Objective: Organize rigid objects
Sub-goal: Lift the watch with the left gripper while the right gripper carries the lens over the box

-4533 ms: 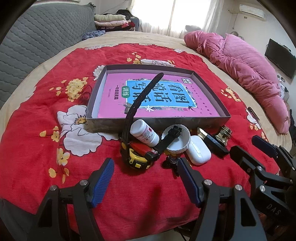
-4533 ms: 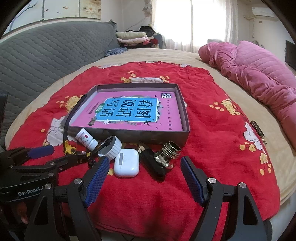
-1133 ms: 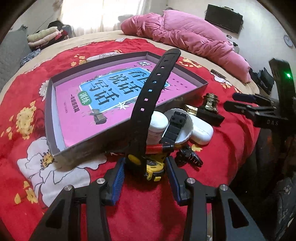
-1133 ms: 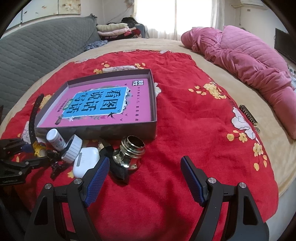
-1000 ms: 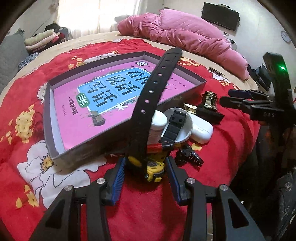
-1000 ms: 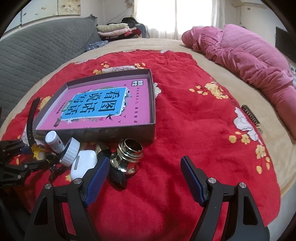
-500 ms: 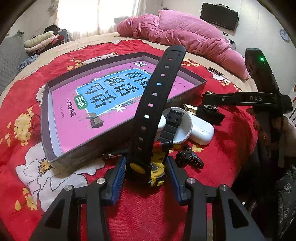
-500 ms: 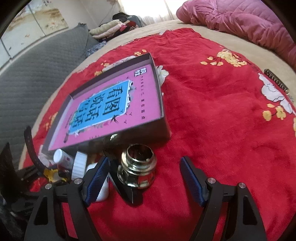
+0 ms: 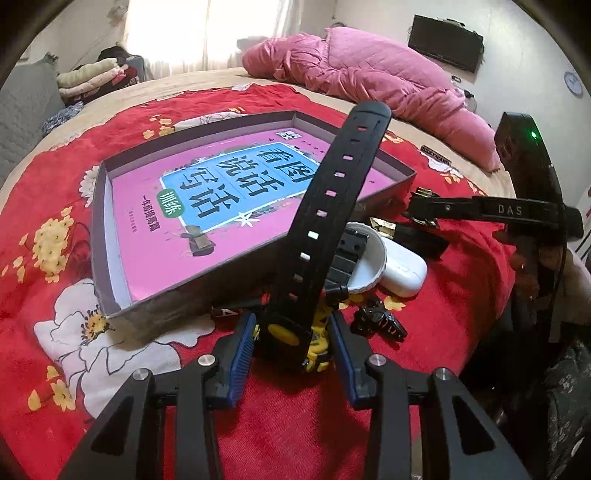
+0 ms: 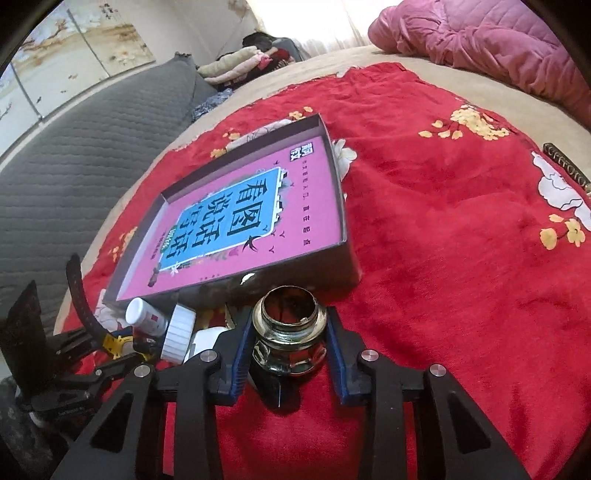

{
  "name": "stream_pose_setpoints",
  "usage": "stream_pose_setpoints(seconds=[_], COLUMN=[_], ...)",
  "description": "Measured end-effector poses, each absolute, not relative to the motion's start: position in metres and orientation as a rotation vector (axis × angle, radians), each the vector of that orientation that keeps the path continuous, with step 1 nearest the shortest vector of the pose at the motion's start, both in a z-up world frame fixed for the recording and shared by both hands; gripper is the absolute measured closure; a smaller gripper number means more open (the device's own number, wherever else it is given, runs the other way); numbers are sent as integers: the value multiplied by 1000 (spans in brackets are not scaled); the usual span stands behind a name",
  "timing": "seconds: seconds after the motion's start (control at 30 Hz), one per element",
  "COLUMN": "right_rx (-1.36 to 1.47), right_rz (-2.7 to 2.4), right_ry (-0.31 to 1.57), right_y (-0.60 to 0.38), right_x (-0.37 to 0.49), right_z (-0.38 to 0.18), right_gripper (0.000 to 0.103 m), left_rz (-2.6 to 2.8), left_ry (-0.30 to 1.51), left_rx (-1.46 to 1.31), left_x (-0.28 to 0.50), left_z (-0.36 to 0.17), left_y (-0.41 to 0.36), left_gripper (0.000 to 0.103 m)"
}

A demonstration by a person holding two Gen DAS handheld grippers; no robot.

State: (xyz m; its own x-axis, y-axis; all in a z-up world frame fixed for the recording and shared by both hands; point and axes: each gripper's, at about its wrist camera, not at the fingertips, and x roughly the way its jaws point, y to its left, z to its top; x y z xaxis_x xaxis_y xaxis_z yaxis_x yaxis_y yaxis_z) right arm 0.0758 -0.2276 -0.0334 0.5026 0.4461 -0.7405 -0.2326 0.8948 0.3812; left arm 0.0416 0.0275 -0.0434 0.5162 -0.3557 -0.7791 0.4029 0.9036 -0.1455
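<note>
The right gripper (image 10: 290,350) is closing around the shiny bottle (image 10: 289,332), just in front of the box (image 10: 347,236). The bottle looks hard, slippery and breakable, so its wide middle is best held. The watch (image 9: 295,325) is pinched in the closing left gripper (image 9: 291,341).

We see a big bed (image 9: 207,79) with a tan sheet. A red blanket (image 10: 443,206) with white and yellow flowers lies on top of it. A puffy pink quilt (image 9: 369,77) is bunched up at the far side. Folded clothes (image 9: 92,75) sit in a pile by the bright window (image 9: 184,33) with white curtains. A grey padded headboard (image 10: 81,147) stands along one side. A dark TV (image 9: 445,42) and a round clock (image 9: 573,82) hang on the white wall.
</note>
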Motion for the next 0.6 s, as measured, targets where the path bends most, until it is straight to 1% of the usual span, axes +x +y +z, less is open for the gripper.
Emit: stream_pose_setpoints(seconds=[0.3,0.6], right_rx=[227,244], right_rz=[455,463], right_ry=[921,894], right_y=[-225,-230], right_x=[69,66], right_z=[-22,-15], right_gripper=[66,66], left_rz=[-443,-425], left_ry=[935,919], left_rx=[-53,-87], left_x=[40,30], left_z=[-37,-26], left_y=[39,43], left_gripper=[63,64])
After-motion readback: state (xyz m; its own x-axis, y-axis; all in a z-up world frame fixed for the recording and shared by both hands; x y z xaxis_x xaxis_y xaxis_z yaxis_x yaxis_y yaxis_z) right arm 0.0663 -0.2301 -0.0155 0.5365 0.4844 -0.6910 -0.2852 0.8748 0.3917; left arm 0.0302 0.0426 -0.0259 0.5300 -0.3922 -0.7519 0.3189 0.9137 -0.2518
